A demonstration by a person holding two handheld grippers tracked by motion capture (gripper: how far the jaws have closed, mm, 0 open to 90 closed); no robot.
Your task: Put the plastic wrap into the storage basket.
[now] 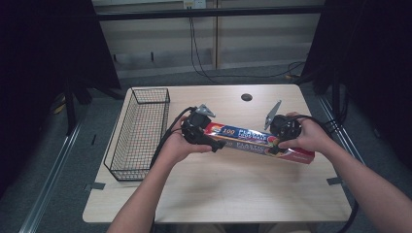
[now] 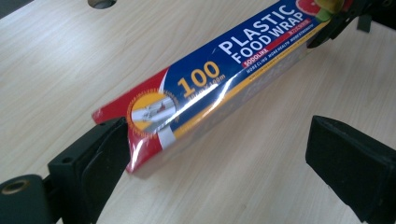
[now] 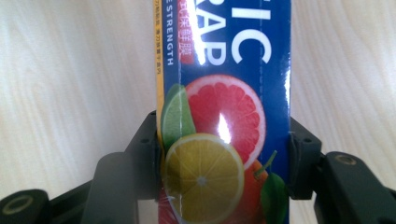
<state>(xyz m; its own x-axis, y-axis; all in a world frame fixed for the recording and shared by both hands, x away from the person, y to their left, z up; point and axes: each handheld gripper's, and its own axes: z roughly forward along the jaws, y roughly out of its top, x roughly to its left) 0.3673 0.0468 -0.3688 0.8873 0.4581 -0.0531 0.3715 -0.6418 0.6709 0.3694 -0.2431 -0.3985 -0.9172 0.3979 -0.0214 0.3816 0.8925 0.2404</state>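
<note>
Right gripper clamps food wrap box; left gripper jaws apart.

Wrap box ends cut off — top/btm.

the table spans the middle of the high view. a wire basket stands on its left edge, running from upper left toward lower left. a round hole lies in the tabletop near the upper centre. right of the basket, at mid-frame, a box of plastic food wrap slants from centre down to the right, above the tabletop. the left gripper sits at its left end, the right gripper near its right end.
</note>
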